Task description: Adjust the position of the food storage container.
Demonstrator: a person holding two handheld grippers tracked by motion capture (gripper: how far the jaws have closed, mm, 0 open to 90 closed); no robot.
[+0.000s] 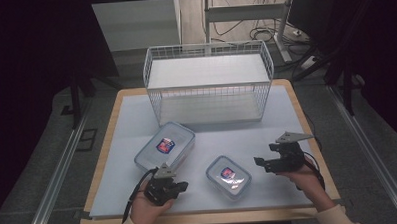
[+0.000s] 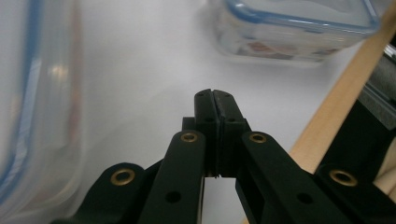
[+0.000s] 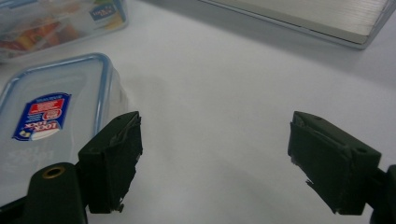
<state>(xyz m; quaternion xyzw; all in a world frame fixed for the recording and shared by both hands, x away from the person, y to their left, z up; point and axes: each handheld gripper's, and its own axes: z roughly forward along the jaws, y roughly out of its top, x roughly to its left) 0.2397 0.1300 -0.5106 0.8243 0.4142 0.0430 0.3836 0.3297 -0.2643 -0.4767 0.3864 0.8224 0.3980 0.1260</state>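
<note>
**Desk:** High view first, left to right. What is on the table?

**Caption writer:** At the near left, the left gripper (image 1: 183,184) rests low over the white table mat (image 1: 131,119), its jaws pressed together on nothing, as the left gripper view confirms. Just beyond it lies the larger lidded container (image 1: 164,146), flat on the mat. Toward the centre, the smaller lidded container (image 1: 228,177) sits between the two grippers, lid on, label up. At the right, the right gripper (image 1: 259,162) is held with its jaws spread wide and pointed at that smaller box; in the right gripper view the box edge lies just beside one jaw, not between them.

**Desk:** And the wire rack?

**Caption writer:** The two-tier wire rack (image 1: 209,83) stands at the far side of the table, both shelves bare.

**Desk:** So how far along?

**Caption writer:** By my reading, barely begun. Neither container is gripped or lifted; if they are bound for the rack, both moves remain.
</note>
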